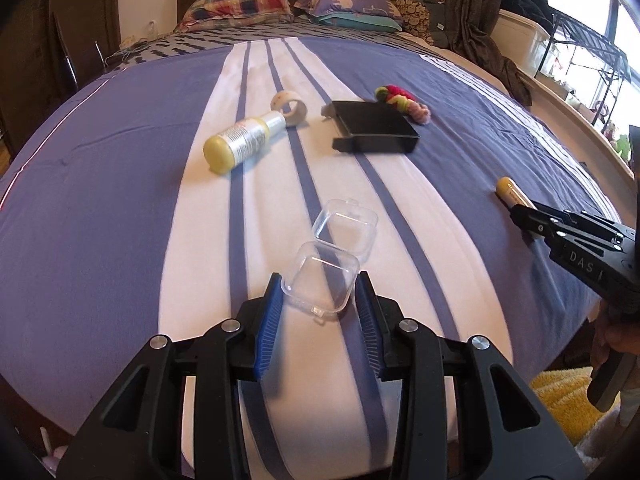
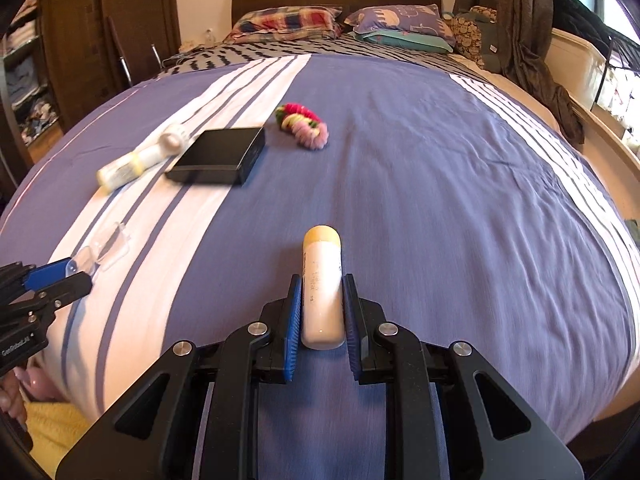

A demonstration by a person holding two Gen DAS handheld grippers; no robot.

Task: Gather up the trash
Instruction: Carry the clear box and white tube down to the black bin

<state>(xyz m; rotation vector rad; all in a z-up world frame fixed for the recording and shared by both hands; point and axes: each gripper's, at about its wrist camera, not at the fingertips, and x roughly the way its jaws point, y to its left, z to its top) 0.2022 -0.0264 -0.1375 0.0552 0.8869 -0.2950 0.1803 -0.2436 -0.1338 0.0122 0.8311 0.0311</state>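
My left gripper [image 1: 320,292] is shut on a clear plastic hinged box [image 1: 322,280], whose open lid [image 1: 346,228] lies beyond the fingers on the bed. My right gripper [image 2: 320,300] is shut on a white bottle with a yellow cap [image 2: 322,288] lying lengthwise between the blue pads. In the left wrist view the right gripper [image 1: 520,216] shows at right with the bottle's yellow cap [image 1: 508,190]. In the right wrist view the left gripper [image 2: 76,272] shows at left with the clear box [image 2: 100,250].
On the purple and white striped bedspread [image 2: 440,200] lie a second yellow-capped bottle [image 1: 240,142], a tape roll [image 1: 290,106], a black box [image 1: 376,126] and a pink-green fluffy hair tie bundle [image 1: 400,100]. Pillows [image 1: 240,8] lie at the headboard. A yellow rug [image 1: 568,396] lies beside the bed.
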